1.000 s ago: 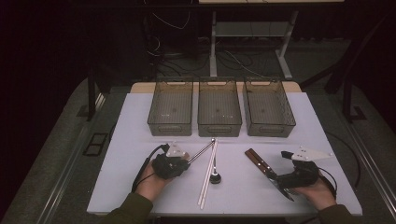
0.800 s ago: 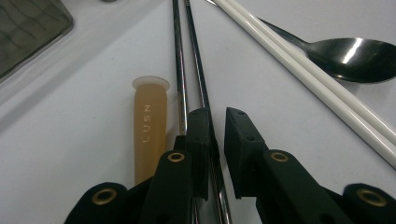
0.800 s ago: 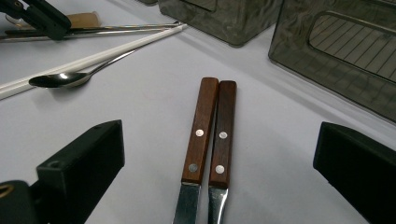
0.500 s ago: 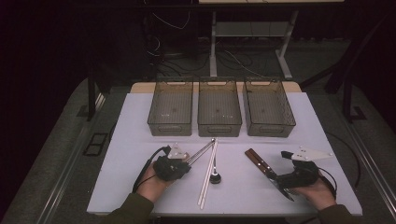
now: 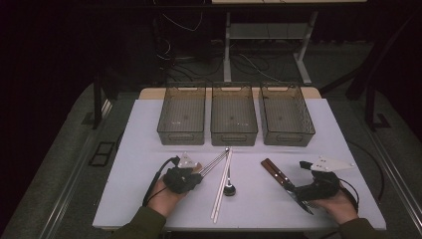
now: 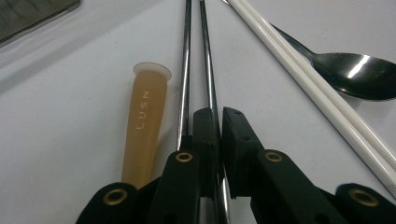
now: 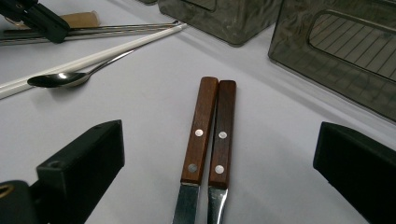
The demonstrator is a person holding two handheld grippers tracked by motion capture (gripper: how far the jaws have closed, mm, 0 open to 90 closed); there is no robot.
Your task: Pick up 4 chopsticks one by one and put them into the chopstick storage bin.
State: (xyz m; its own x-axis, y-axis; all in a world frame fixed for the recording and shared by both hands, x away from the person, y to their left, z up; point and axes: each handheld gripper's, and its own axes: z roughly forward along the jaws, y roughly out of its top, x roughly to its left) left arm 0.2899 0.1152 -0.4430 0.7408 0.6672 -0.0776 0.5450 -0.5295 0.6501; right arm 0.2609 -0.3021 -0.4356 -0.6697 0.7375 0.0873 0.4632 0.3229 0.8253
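Three smoked clear plastic bins point(image 5: 234, 115) stood in a row at the far side of my white surface point(image 5: 149, 129). Nearer lay two wooden-handled knives point(image 7: 210, 133), two white chopsticks point(image 5: 221, 184), two steel chopsticks point(image 6: 196, 60), one steel spoon point(image 6: 362, 67). My left tongs point(image 6: 219, 135) had just closed, clamping one steel chopstick, ready for lifting. My right tongs point(image 7: 219, 177) gaped apart over the knives.

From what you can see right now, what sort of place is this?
Probably a lab or studio set up for recording a cutlery-sorting exercise: a white table in a dark room, three matching bins in a row, and loose cables on the floor behind.
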